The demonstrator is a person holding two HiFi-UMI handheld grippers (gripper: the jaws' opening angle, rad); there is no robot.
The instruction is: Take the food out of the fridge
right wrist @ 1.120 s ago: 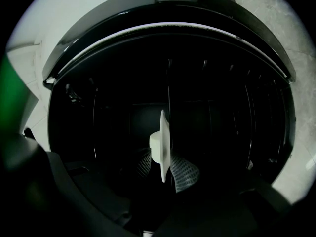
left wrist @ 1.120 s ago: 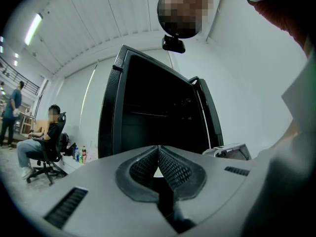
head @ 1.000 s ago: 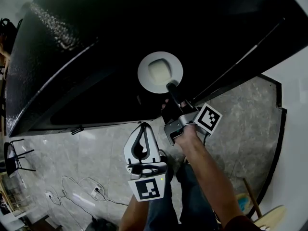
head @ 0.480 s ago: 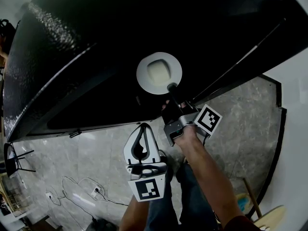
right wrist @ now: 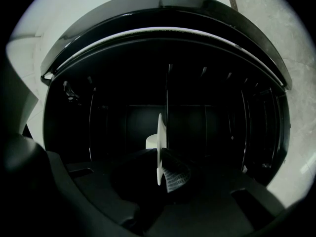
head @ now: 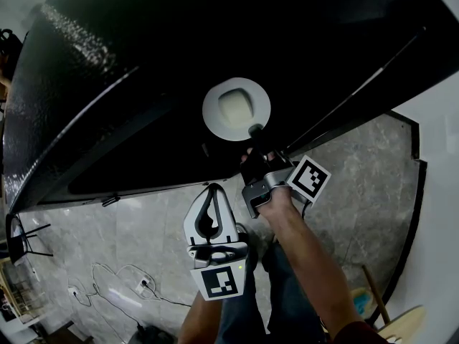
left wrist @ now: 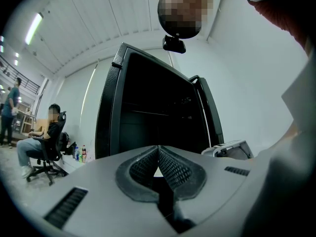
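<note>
Two claws before a tall black fridge (head: pixel 143 63), door swung wide, dark inside. Reaches in level with the right claw (head: pixel 255 130), jaws closing on the near rim of a white plate (head: pixel 212 110), pads touching it; plate edge-on between them in the right gripper view. On the plate, a pale block of food (head: pixel 237 106), inside the fridge. Lower and nearer the body, the left claw (head: pixel 212 189), jaws together, nothing between them.

Underfoot, grey marbled floor (head: pixel 129 221) tiles, a thin cable (head: pixel 115 282) looping across, a black stool (head: pixel 21 231) at the left edge. White wall (head: pixel 441 192) right of the fridge. Farther off in the left gripper view, a seated person (left wrist: pixel 44 142) on an office chair, bottles (left wrist: pixel 80 153) on the floor near the fridge, a white panelled ceiling (left wrist: pixel 113 14) with a strip light (left wrist: pixel 33 28).
</note>
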